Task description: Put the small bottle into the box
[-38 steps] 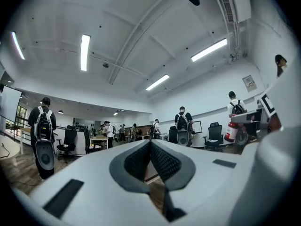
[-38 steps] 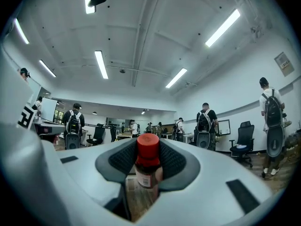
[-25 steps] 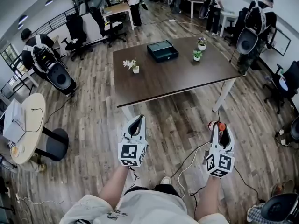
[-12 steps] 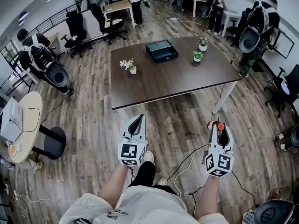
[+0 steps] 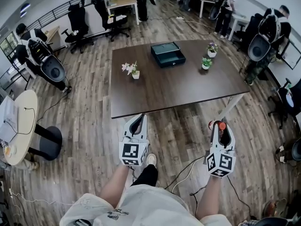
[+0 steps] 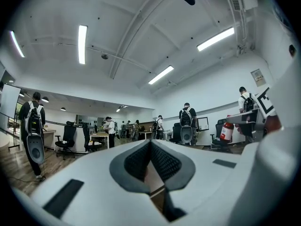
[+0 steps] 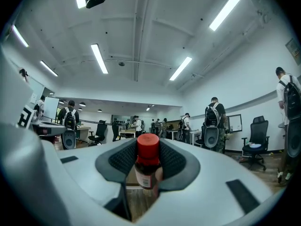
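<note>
Small bottle [image 7: 147, 166] upright, gripped between right gripper [image 5: 219, 126] jaws, left gripper [image 6: 150, 145] jaws closed together, empty

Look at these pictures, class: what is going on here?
A person holds a gripper in each hand. The right gripper is clamped on a small brown bottle with a red cap; the left gripper is shut and empty. Ahead, a dark wooden table carries the open dark green box. The bottle is not yet in it.

The small bottle [image 7: 147, 163] is red-capped, the box [image 5: 168, 54] dark teal, the table [image 5: 178, 86] dark brown.
</note>
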`<state>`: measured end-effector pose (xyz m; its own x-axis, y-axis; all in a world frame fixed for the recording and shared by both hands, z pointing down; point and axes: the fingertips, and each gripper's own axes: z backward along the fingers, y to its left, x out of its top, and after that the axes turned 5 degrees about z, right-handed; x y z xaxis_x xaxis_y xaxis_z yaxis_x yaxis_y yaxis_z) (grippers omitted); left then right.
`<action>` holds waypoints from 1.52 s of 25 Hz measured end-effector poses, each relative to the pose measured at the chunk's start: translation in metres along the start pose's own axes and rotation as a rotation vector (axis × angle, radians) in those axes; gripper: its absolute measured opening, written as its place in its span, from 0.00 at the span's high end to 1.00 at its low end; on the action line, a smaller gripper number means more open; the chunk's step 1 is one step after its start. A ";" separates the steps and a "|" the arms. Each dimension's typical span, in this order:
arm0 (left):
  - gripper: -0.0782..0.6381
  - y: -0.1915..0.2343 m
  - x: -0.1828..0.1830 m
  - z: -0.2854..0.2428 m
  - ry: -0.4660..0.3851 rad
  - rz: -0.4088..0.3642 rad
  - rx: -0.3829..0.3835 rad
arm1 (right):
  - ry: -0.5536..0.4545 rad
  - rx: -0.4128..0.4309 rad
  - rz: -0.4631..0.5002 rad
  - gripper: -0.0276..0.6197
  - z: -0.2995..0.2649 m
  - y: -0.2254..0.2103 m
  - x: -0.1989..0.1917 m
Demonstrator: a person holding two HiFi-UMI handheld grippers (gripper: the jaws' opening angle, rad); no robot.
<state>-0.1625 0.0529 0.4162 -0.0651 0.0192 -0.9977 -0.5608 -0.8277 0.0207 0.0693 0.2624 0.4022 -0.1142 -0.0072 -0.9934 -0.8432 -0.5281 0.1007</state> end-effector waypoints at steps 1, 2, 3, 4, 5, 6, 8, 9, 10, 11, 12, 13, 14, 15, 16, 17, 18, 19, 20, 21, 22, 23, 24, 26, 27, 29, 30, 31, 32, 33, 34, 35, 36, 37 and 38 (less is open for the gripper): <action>0.89 0.008 0.000 -0.012 -0.003 0.002 0.003 | -0.003 0.005 0.003 0.74 -0.015 0.003 0.002; 0.89 0.016 0.001 -0.025 -0.007 0.002 0.006 | -0.007 0.009 0.005 0.74 -0.030 0.006 0.004; 0.89 0.025 0.003 -0.038 -0.012 0.002 0.008 | -0.010 0.011 0.008 0.74 -0.046 0.009 0.006; 0.89 0.035 0.006 -0.052 -0.017 0.000 0.010 | -0.012 0.013 0.012 0.74 -0.062 0.012 0.009; 0.89 0.044 0.009 -0.066 -0.023 -0.004 0.012 | -0.014 0.014 0.018 0.74 -0.078 0.016 0.013; 0.89 0.055 0.013 -0.078 -0.027 -0.010 0.014 | -0.016 0.016 0.023 0.74 -0.094 0.020 0.017; 0.89 0.076 0.017 -0.103 -0.027 -0.029 0.014 | -0.023 0.019 0.026 0.74 -0.125 0.028 0.024; 0.89 0.086 0.019 -0.114 -0.025 -0.040 0.013 | -0.026 0.020 0.025 0.74 -0.140 0.032 0.027; 0.89 0.095 0.020 -0.125 -0.023 -0.047 0.012 | -0.027 0.021 0.025 0.74 -0.154 0.036 0.030; 0.89 0.104 0.022 -0.135 -0.022 -0.048 0.011 | -0.028 0.023 0.026 0.74 -0.167 0.040 0.032; 0.89 0.113 0.024 -0.144 -0.021 -0.043 0.010 | -0.027 0.025 0.027 0.74 -0.179 0.043 0.033; 0.89 0.121 0.025 -0.152 -0.021 -0.035 0.011 | -0.025 0.027 0.028 0.74 -0.190 0.047 0.033; 0.89 0.129 0.024 -0.160 -0.021 -0.028 0.012 | -0.023 0.030 0.028 0.74 -0.201 0.051 0.033; 0.89 0.136 0.024 -0.168 -0.020 -0.024 0.012 | -0.020 0.033 0.029 0.74 -0.211 0.055 0.032; 0.89 0.142 0.022 -0.175 -0.017 -0.020 0.011 | -0.017 0.036 0.031 0.74 -0.220 0.058 0.031; 0.89 0.147 0.020 -0.182 -0.015 -0.015 0.008 | -0.015 0.038 0.032 0.74 -0.229 0.061 0.029; 0.89 0.153 0.019 -0.189 -0.013 -0.008 0.005 | -0.012 0.040 0.033 0.74 -0.238 0.064 0.028; 0.89 0.159 0.017 -0.196 -0.011 0.002 0.003 | -0.009 0.041 0.032 0.74 -0.247 0.067 0.026; 0.89 0.164 0.015 -0.202 -0.008 0.010 0.003 | -0.007 0.042 0.031 0.74 -0.256 0.069 0.024; 0.89 0.170 0.014 -0.207 -0.007 0.017 0.005 | -0.006 0.043 0.030 0.74 -0.264 0.072 0.023; 0.89 0.175 0.013 -0.212 -0.006 0.022 0.007 | -0.006 0.046 0.029 0.74 -0.272 0.075 0.023; 0.89 0.180 0.013 -0.216 -0.005 0.027 0.008 | -0.007 0.049 0.029 0.74 -0.279 0.078 0.023; 0.89 0.184 0.013 -0.221 -0.004 0.032 0.008 | -0.008 0.053 0.029 0.74 -0.286 0.080 0.024; 0.89 0.192 0.011 -0.228 -0.001 0.037 0.010 | -0.008 0.061 0.032 0.74 -0.298 0.085 0.024; 0.89 0.195 0.010 -0.231 0.000 0.036 0.014 | -0.008 0.066 0.034 0.74 -0.303 0.088 0.023; 0.89 0.201 0.005 -0.237 0.003 0.032 0.025 | -0.005 0.078 0.035 0.74 -0.314 0.092 0.019; 0.89 0.203 0.002 -0.240 0.005 0.030 0.029 | -0.004 0.084 0.036 0.74 -0.319 0.093 0.017; 0.89 0.205 0.000 -0.243 0.006 0.027 0.033 | -0.004 0.089 0.036 0.74 -0.324 0.094 0.015; 0.89 0.206 -0.002 -0.246 0.009 0.025 0.038 | -0.003 0.093 0.035 0.74 -0.329 0.094 0.013; 0.89 0.207 -0.004 -0.250 0.014 0.022 0.042 | -0.002 0.097 0.034 0.74 -0.334 0.093 0.012; 0.89 0.208 -0.006 -0.253 0.020 0.019 0.047 | -0.001 0.100 0.032 0.74 -0.339 0.092 0.010; 0.89 0.209 -0.008 -0.257 0.024 0.016 0.053 | 0.000 0.105 0.030 0.74 -0.345 0.091 0.008; 0.89 0.209 -0.009 -0.262 0.025 0.011 0.059 | -0.001 0.110 0.027 0.74 -0.351 0.089 0.006; 0.89 0.209 -0.011 -0.267 0.026 0.004 0.067 | -0.002 0.115 0.024 0.74 -0.358 0.086 0.005; 0.89 0.208 -0.012 -0.272 0.027 -0.004 0.078 | -0.005 0.122 0.021 0.74 -0.365 0.082 0.004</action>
<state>-0.0539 -0.2727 0.4148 -0.0408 0.0061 -0.9991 -0.6236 -0.7814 0.0207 0.1916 -0.0912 0.3871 -0.1349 -0.0132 -0.9908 -0.8980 -0.4210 0.1279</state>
